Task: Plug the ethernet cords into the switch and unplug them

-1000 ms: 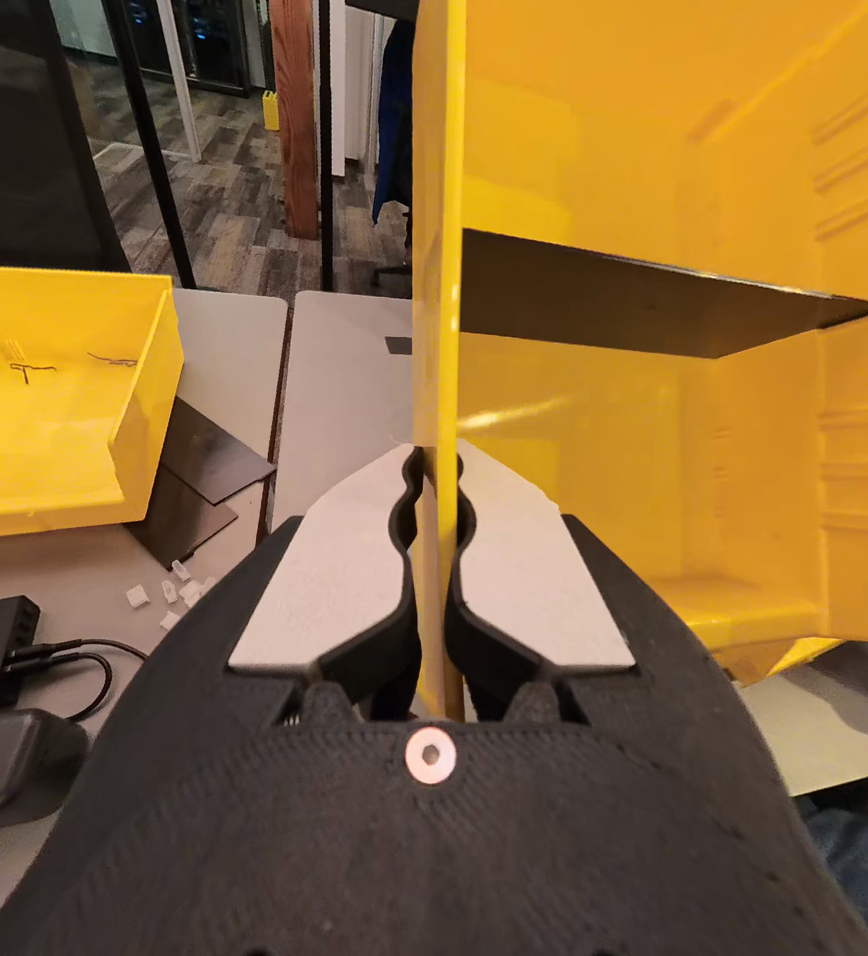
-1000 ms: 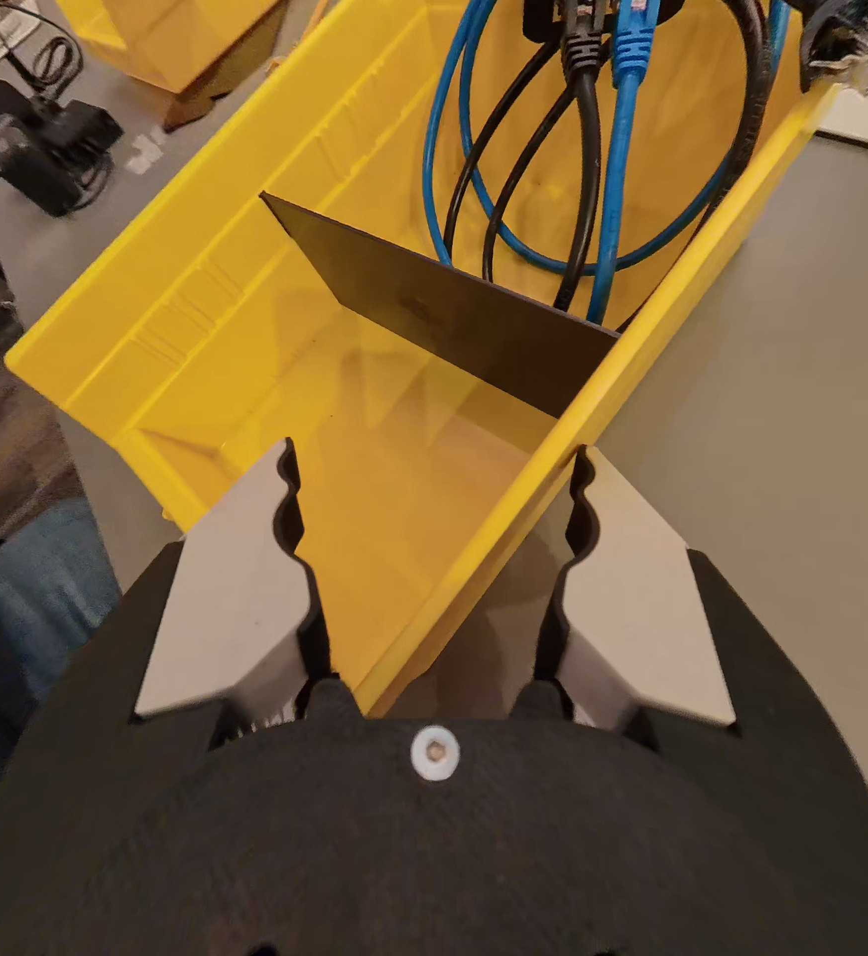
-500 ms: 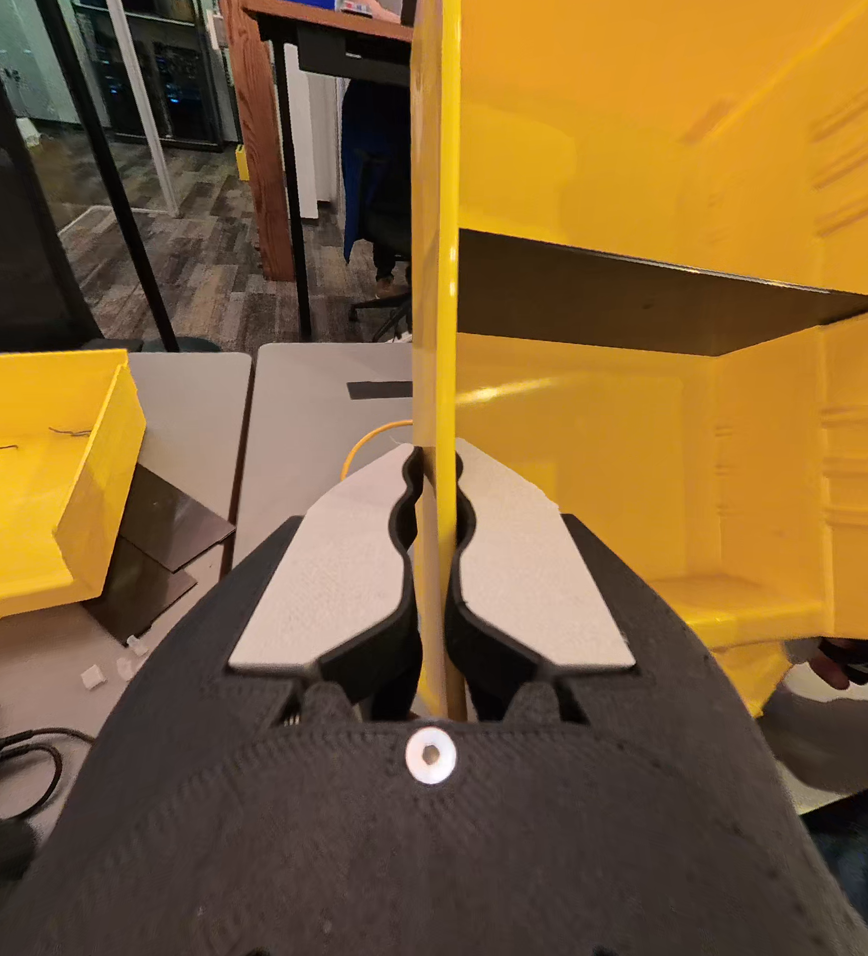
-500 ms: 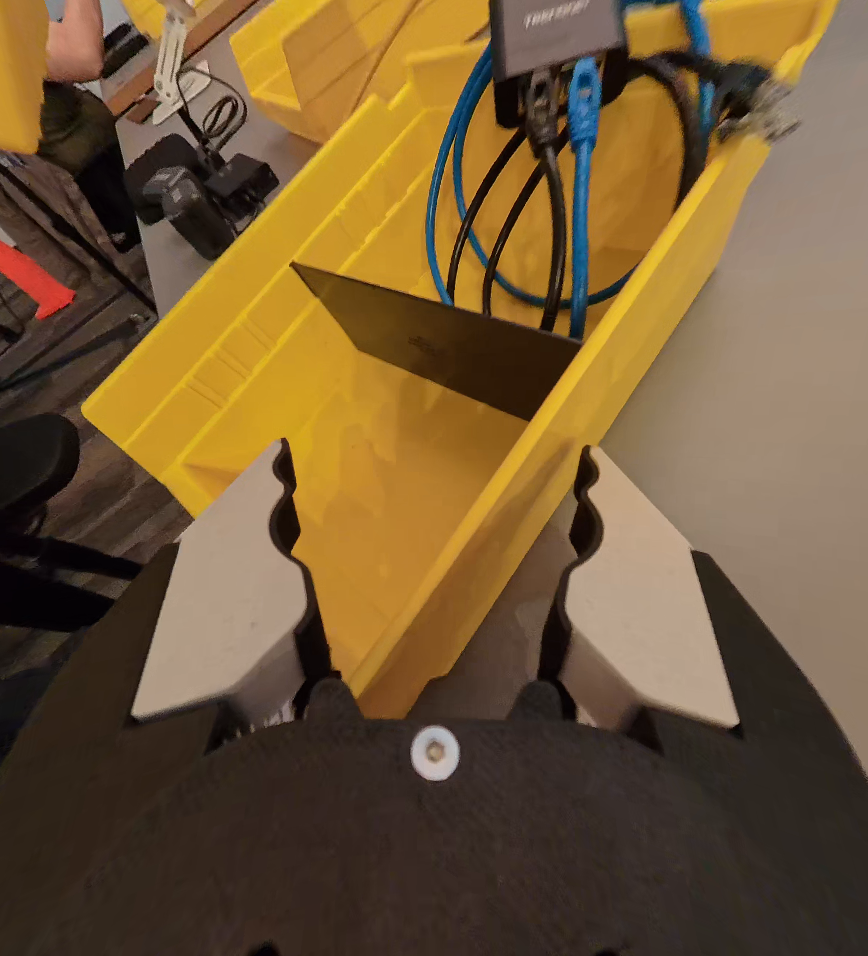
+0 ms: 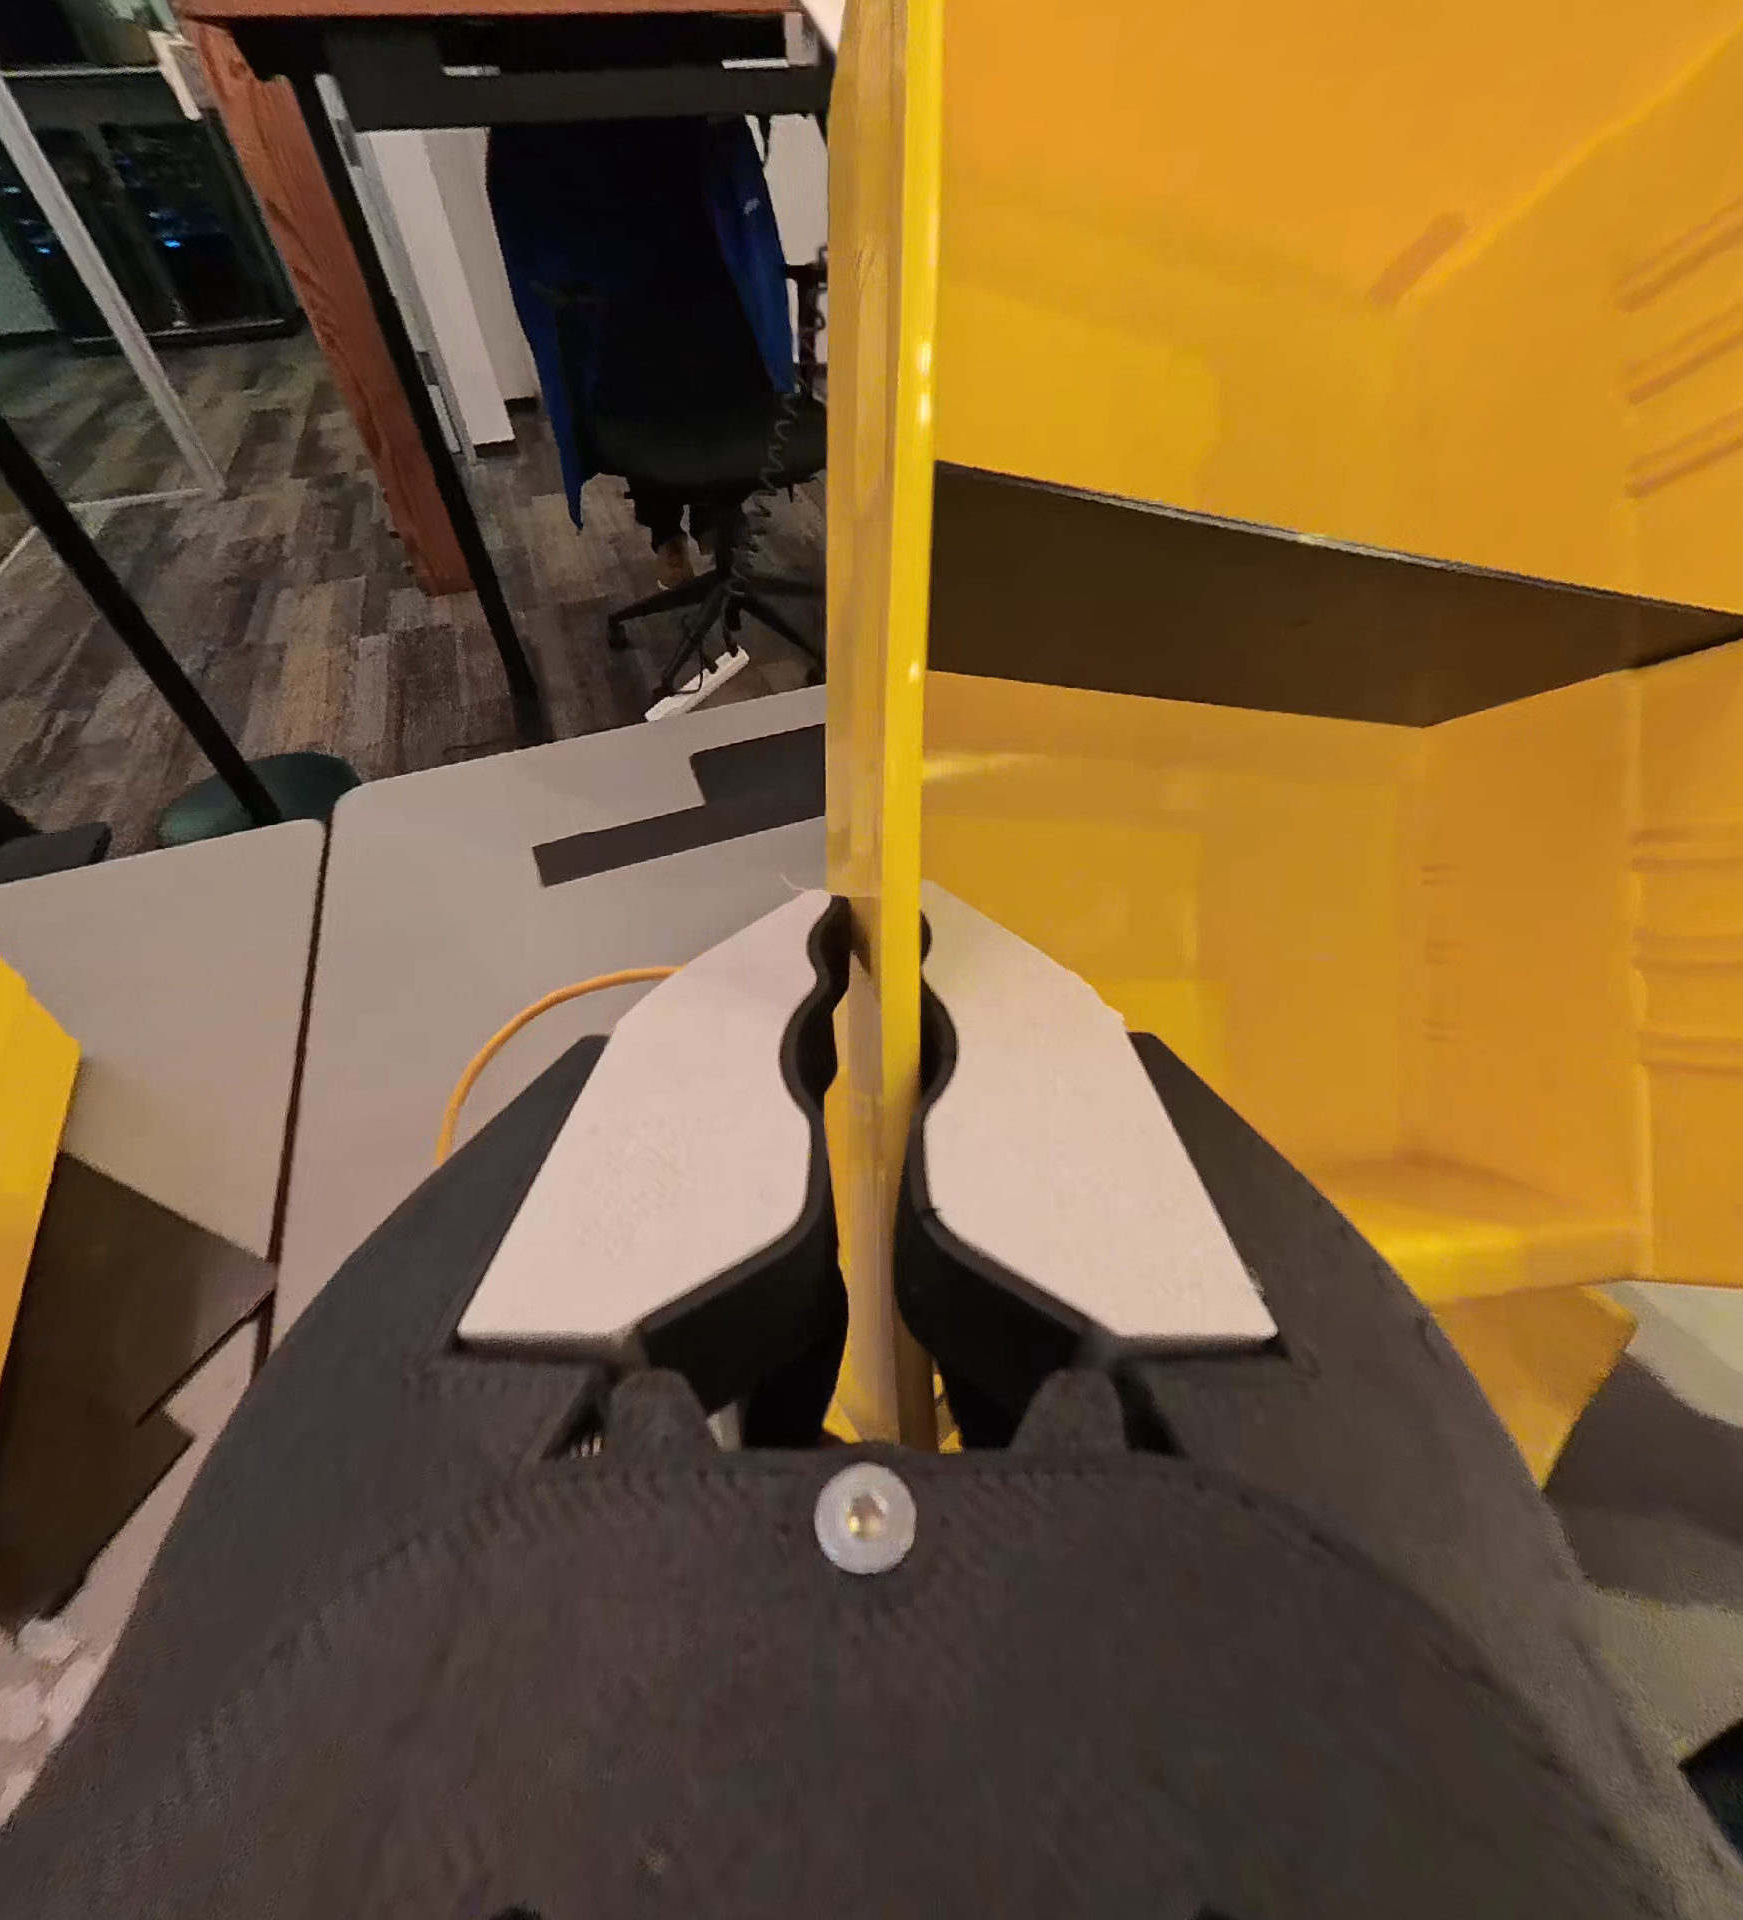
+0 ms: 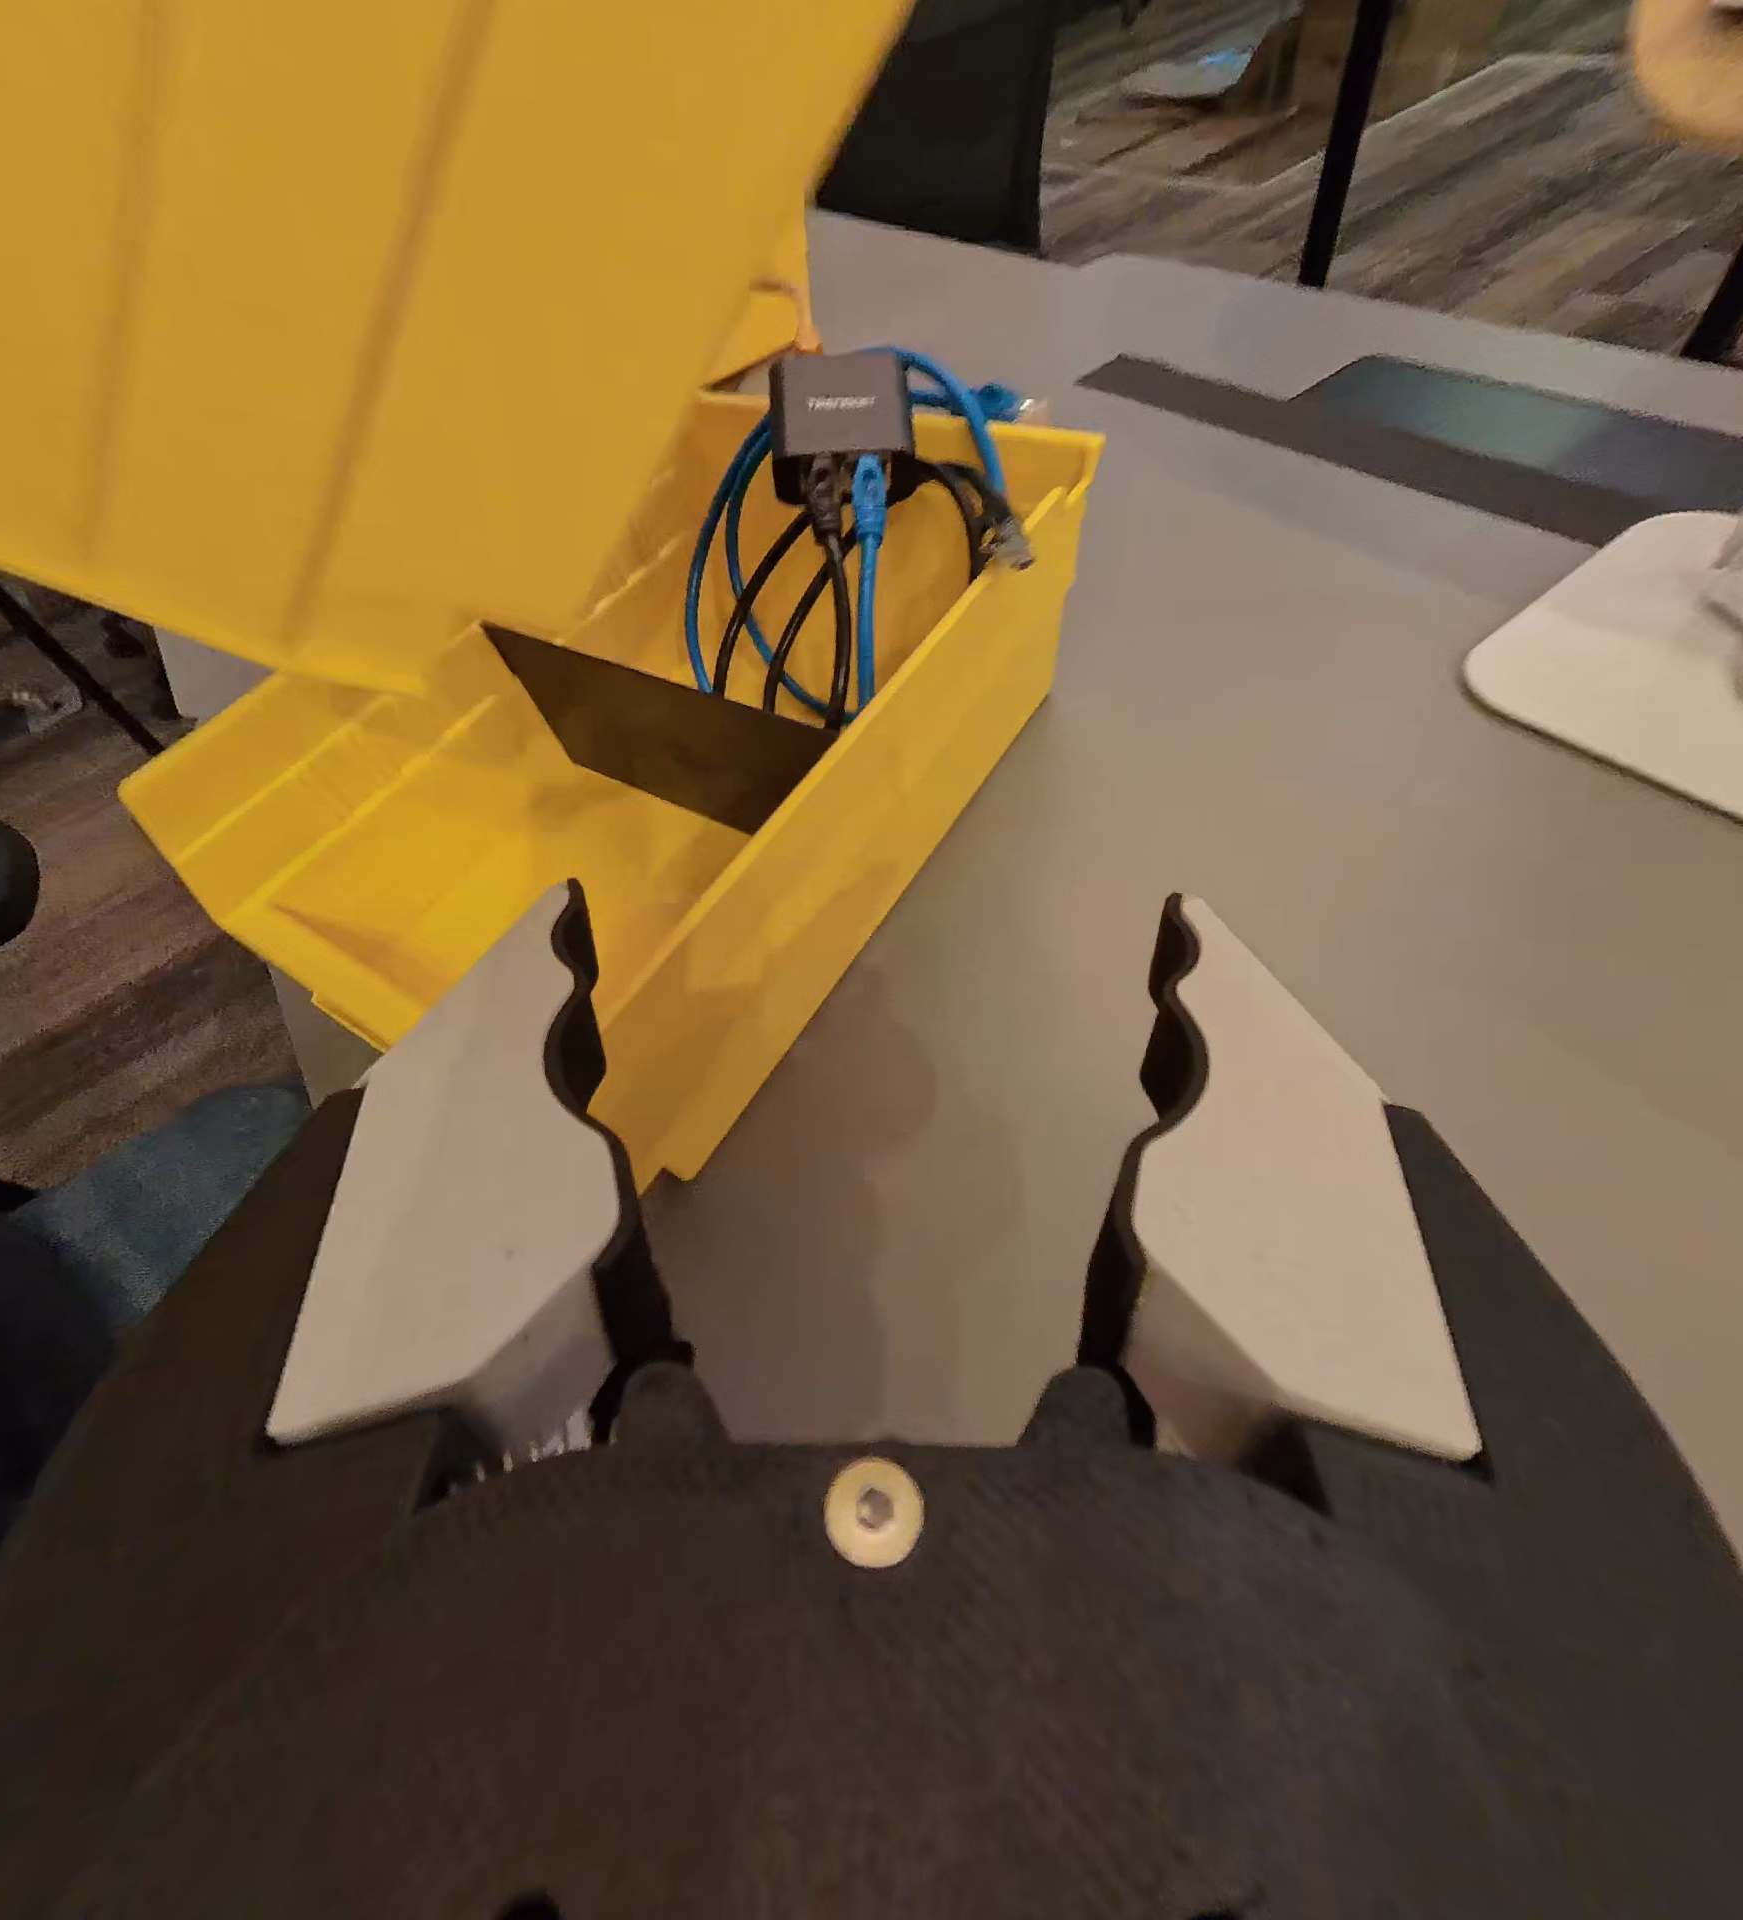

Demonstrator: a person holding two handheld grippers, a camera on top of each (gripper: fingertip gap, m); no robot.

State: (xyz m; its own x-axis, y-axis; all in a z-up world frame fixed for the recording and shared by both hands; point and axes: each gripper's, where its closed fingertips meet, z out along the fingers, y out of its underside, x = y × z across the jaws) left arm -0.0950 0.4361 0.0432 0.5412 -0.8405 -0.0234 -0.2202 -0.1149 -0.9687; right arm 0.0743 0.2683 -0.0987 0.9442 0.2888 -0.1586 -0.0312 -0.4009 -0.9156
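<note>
The left gripper [image 5: 872,935] is pressed together on the side wall of a yellow bin [image 5: 1262,935] and holds it lifted, so that its black divider [image 5: 1314,644] looks like a shelf in the left wrist view. The right gripper [image 6: 872,914] is spread wide and holds nothing; it hangs above the grey table [image 6: 1314,831], just beside a second yellow bin [image 6: 846,831]. In the far compartment of this second bin, behind its own black divider [image 6: 659,738], lies the black switch [image 6: 839,416] with one black cord [image 6: 825,582] and one blue cord [image 6: 865,582] plugged in, the rest of them coiled around it. I judge the step in hand is to carry the lifted bin aside so the switch becomes free to reach. To do it well, the pinch on the thin wall should be firm, because a bin held by one wall can swing or slip. The lifted bin should pass well clear of the cords.
</note>
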